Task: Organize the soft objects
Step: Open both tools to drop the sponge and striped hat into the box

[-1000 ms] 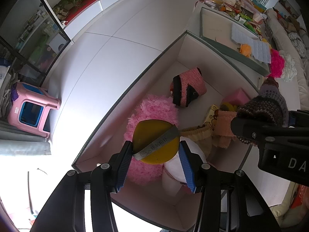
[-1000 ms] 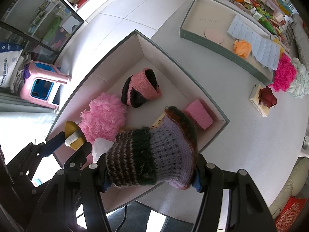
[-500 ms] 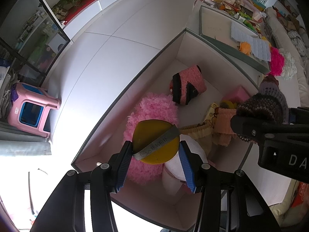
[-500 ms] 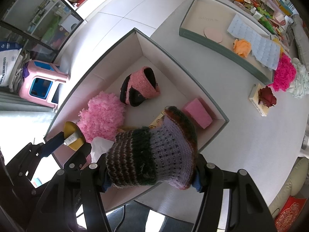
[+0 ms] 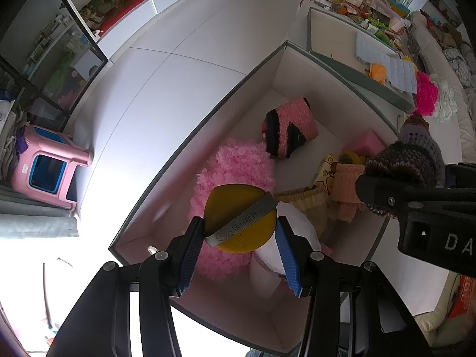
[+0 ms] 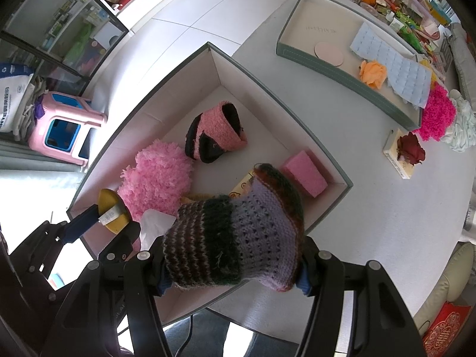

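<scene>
A round white table (image 6: pixel 372 223) carries everything, and the biggest thing on it is a grey-edged, white-lined storage box (image 6: pixel 285 101) standing near the table's edge. A shallower grey tray (image 6: pixel 351 80) sits well apart at the far side, holding a blue quilted sheet (image 6: pixel 392 68), an orange fabric flower (image 6: pixel 372 73) and a round pink pad (image 6: pixel 328 53). Inside the box lie a fluffy pink pom-pom piece (image 6: pixel 157 178), a pink-and-black knitted item (image 6: pixel 217 134) just beside it, a pink sponge block (image 6: pixel 303 174) near the right wall, and a white soft item (image 5: pixel 294 232) below the left gripper. Pale ruffled fabrics also lie in the middle, too bunched to identify. The right gripper (image 6: pixel 232 276) hangs over the box's near edge, its jaws clamped from both sides on a striped knitted hat (image 6: pixel 235 238) in purple, dark green and brown; the hat is in the air, not resting in the box. The left gripper (image 5: pixel 241 241) hovers over the box's left corner, above the pom-pom piece, its blue pads (image 5: pixel 285 253) pressed against a yellow round puff (image 5: pixel 241 217) with a grey printed ribbon across it. Outside the box, on the table's right, sit a magenta pom-pom (image 6: pixel 437 116) and a dark red fabric rose (image 6: pixel 410 148) on a small card.
</scene>
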`<state>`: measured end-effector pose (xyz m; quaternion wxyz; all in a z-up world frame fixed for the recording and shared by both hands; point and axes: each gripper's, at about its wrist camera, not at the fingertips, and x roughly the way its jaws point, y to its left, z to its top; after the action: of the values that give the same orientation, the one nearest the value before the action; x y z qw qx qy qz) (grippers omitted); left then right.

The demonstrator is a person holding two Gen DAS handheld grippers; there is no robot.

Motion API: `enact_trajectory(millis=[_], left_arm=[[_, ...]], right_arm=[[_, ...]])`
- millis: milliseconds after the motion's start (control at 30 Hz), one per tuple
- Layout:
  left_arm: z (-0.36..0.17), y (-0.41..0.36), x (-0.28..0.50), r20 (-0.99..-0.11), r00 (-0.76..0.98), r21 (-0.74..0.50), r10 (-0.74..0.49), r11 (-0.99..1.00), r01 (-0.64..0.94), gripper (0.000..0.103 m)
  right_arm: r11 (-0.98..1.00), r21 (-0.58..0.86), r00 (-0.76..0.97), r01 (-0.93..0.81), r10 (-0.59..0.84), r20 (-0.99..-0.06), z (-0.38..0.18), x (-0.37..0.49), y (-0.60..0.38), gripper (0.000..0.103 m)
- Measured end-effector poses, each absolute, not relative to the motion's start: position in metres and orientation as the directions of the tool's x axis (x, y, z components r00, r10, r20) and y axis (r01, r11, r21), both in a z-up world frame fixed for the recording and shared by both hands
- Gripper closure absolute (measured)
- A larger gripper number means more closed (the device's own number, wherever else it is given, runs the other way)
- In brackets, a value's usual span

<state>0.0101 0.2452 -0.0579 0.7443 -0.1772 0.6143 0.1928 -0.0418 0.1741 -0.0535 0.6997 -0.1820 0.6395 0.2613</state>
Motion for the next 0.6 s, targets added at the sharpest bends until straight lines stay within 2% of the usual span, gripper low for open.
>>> enact_trajectory(millis=[300,333,367,400,533,567,600], left_arm=[[-0.056,0.244,0.005,-0.979,0.193,-0.046,0.063,0.856,-0.515,0.05],[-0.055,0.244,0.004,-0.978,0.196,-0.049,0.063,0.854,-0.518,0.042],[-0.054,0.245,0.003,-0.977,0.2,-0.049,0.067,0.851,-0.523,0.025],[-0.052,0.245,0.002,-0.975,0.209,-0.047,0.076,0.847,-0.53,0.018],[-0.047,0.245,0.0,-0.971,0.228,-0.064,0.069,0.845,-0.531,0.016],[-0.047,0.245,0.0,-0.971,0.23,-0.066,0.069,0.845,-0.531,0.009],[-0.046,0.244,0.0,-0.971,0.228,-0.056,0.079,0.845,-0.531,0.0]], right_arm=[[0.797,0.076,0.048,-0.6,0.131,-0.99,-0.054,-0.043,0.173,0.033],[0.796,0.085,0.041,-0.599,0.136,-0.99,-0.054,-0.043,0.173,0.032],[0.796,0.094,0.031,-0.599,0.14,-0.99,-0.055,-0.042,0.173,0.029],[0.794,0.105,0.021,-0.598,0.146,-0.989,-0.056,-0.041,0.172,0.023],[0.793,0.132,0.022,-0.594,0.181,-0.983,-0.053,-0.041,0.168,0.017],[0.794,0.136,0.032,-0.592,0.192,-0.981,-0.051,-0.041,0.166,0.016],[0.796,0.138,0.039,-0.59,0.199,-0.979,-0.05,-0.041,0.165,0.01]])
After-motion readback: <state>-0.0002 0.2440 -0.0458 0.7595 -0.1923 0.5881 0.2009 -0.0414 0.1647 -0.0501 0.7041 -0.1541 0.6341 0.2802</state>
